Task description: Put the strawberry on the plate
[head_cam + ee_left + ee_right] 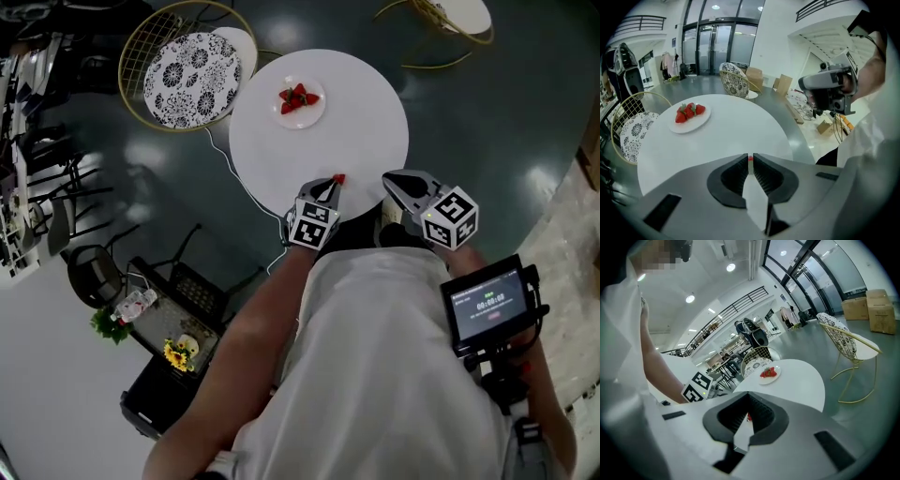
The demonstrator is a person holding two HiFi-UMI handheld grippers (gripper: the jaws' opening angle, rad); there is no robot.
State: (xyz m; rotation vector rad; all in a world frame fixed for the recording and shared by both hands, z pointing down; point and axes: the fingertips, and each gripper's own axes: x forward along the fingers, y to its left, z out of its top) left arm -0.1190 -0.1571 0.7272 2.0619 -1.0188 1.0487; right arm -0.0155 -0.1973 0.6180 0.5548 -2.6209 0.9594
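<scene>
At centre of the head view, by the lower edge of the white table (pixel 366 112): one strawberry (pixel 338 178), right at the tip of the left gripper (pixel 332 185). Pressed together there, pinching nothing, with only a red sliver showing past the slit. Just to the right, the right gripper (pixel 390 178), likewise closed tight and empty. Higher up, well apart from both: a plate (pixel 314 116) holding several strawberries (pixel 298 97). At upper left, beside the table, a patterned chair (pixel 192 75).

Apparently bare table (pixel 367 103) before plate (pixel 306 121)
</scene>
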